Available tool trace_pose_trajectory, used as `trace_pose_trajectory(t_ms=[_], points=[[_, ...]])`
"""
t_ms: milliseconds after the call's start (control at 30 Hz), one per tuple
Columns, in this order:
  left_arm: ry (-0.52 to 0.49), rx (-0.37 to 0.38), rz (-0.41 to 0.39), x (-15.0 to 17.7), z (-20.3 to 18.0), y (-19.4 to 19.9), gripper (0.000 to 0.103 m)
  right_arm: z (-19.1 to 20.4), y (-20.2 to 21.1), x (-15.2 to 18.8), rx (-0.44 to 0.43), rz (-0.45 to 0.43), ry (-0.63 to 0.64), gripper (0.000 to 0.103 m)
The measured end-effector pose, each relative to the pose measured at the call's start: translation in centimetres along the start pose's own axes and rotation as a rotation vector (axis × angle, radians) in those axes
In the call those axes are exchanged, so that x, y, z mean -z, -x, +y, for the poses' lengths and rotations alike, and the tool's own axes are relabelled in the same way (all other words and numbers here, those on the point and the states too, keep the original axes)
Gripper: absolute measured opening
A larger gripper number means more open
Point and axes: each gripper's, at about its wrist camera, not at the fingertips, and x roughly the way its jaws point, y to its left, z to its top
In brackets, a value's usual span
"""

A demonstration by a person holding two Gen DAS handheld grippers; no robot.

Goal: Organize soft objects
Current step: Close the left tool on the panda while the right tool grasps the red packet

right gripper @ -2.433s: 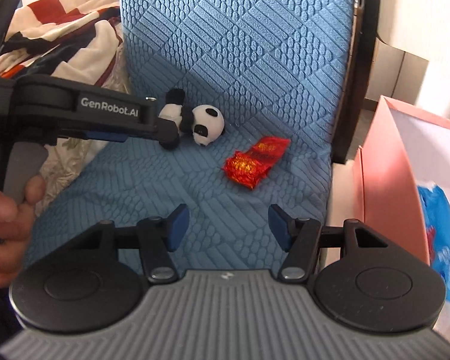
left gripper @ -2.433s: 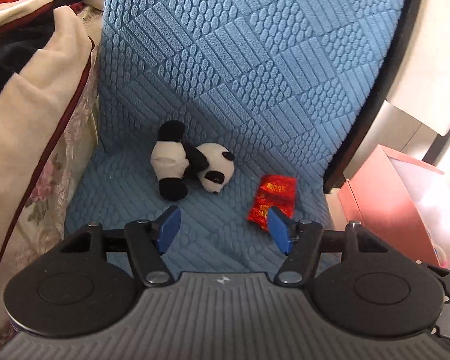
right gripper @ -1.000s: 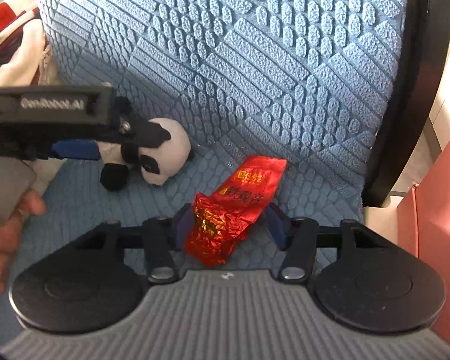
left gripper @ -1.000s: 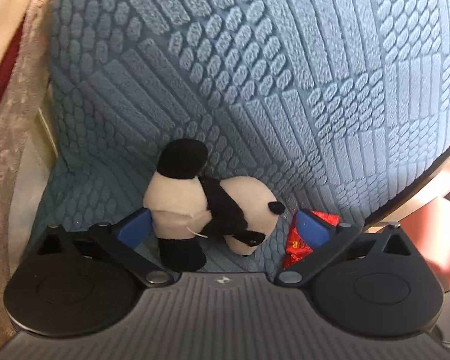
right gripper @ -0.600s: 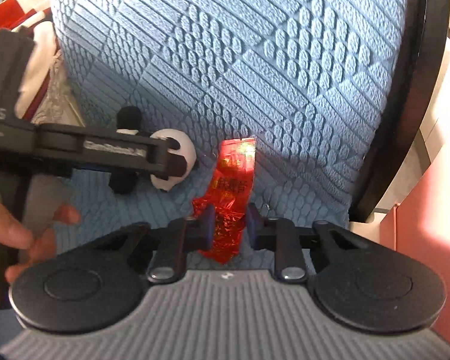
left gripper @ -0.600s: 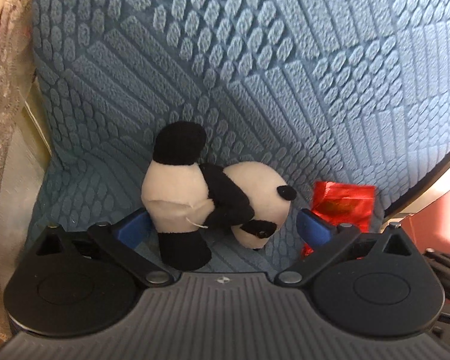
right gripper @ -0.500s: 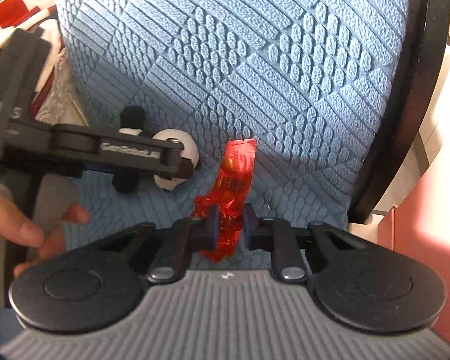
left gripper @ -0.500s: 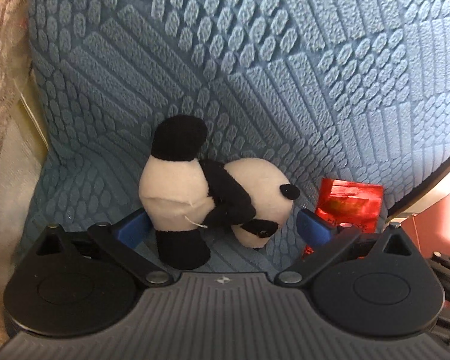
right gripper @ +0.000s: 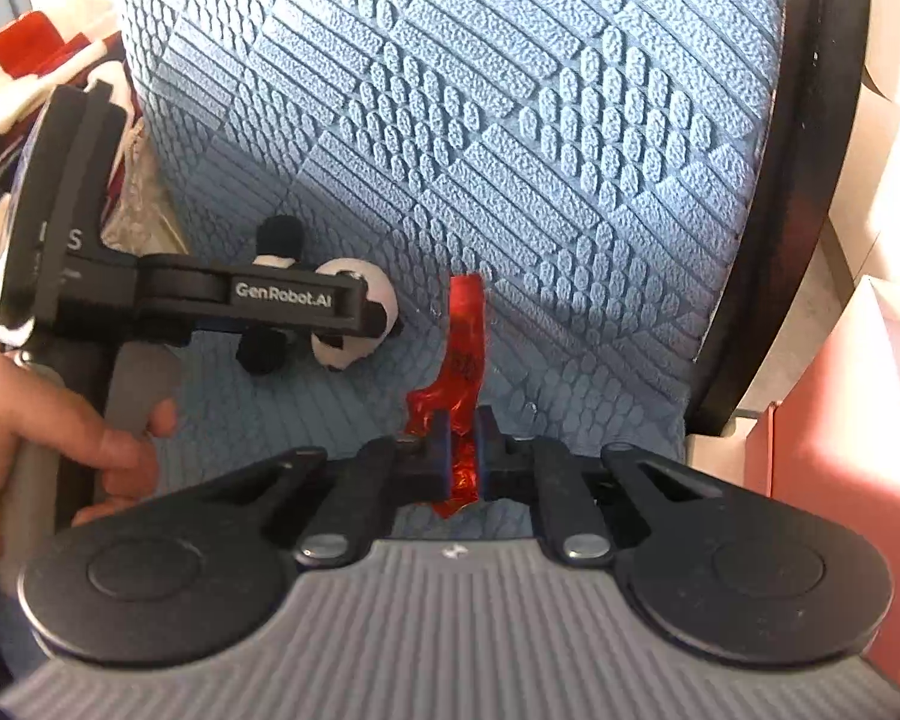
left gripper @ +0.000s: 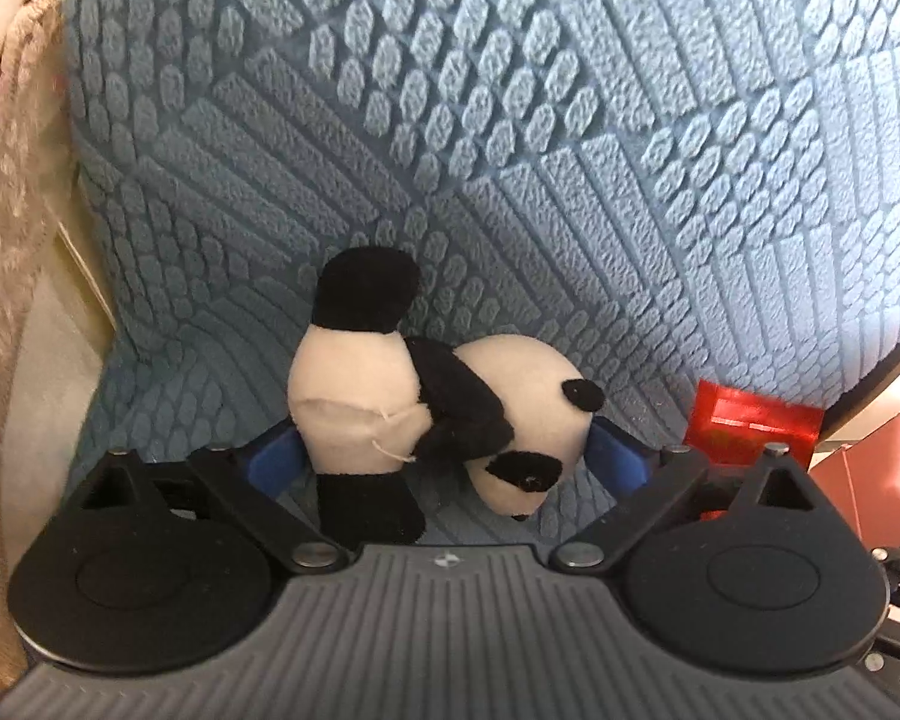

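On a blue quilted chair seat (left gripper: 570, 192), the left gripper (left gripper: 444, 462) stands spread wide around a toy panda (left gripper: 426, 414), its jaws having just begun to close. The blue pads (left gripper: 273, 459) flank the panda's white rump on one side and its head on the other; whether they touch the plush cannot be told. The panda lies on its side near the crease where seat meets backrest, one black leg pointing up, face turned down toward the camera.

In the right wrist view, the right gripper (right gripper: 461, 450) is pressed together on a red foil packet (right gripper: 465, 354), its jaws having just closed on it. The packet stands edge-on between the pads, its crumpled upper end rising above them against the backrest. To its left, a hand (right gripper: 48, 444) grips the left tool's handle beside the panda (right gripper: 354, 324). A pink box (right gripper: 840, 420) stands at the chair's right.
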Motion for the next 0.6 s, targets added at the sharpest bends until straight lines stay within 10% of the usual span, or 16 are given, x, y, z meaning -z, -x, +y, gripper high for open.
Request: trace_pose_trajectory(t_ms=[600], points=[[0.009, 0.079, -0.015, 1.7, 0.3, 6.8, 0.092, 0.3, 3.0, 0.6, -0.039, -0.028, -0.016, 0.008]])
